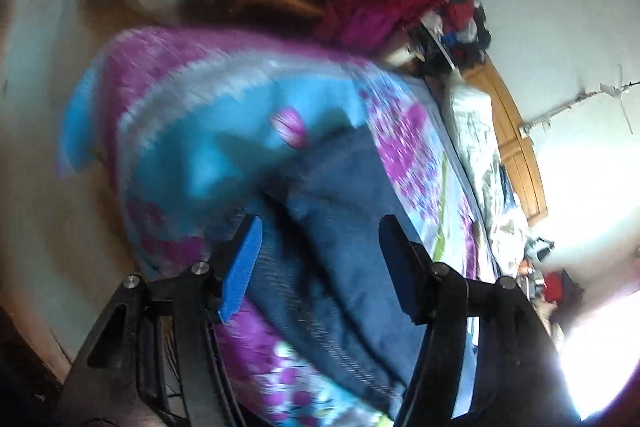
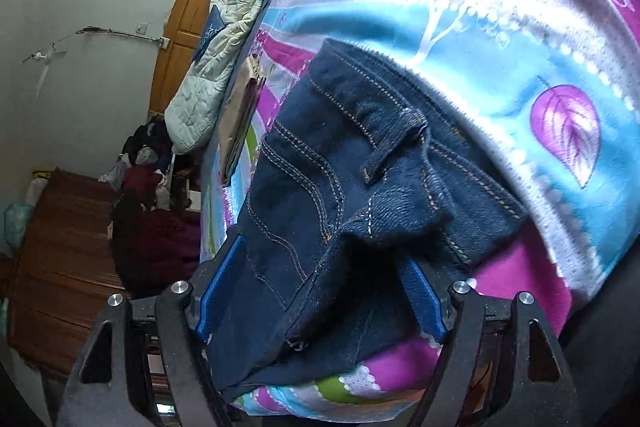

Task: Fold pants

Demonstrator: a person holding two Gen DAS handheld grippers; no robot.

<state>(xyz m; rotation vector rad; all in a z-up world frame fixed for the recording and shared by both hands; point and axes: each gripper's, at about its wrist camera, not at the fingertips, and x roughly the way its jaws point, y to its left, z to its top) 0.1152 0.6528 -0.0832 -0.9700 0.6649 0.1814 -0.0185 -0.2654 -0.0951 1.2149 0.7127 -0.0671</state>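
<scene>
pants (image 2: 344, 187): dark denim on floral bedspread (image 2: 500, 39), long axis runs away fwd from me
right gripper (image 2: 320, 291): nearer, jaws apart, straddling waist end
left gripper (image 1: 320, 251): jaws apart, above denim, blurry

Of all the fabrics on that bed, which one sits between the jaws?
The dark blue jeans, with tan stitching. They lie between the open jaws in both views, on the purple-and-blue bedsheet; the white quilt lies far off by the headboard.
</scene>
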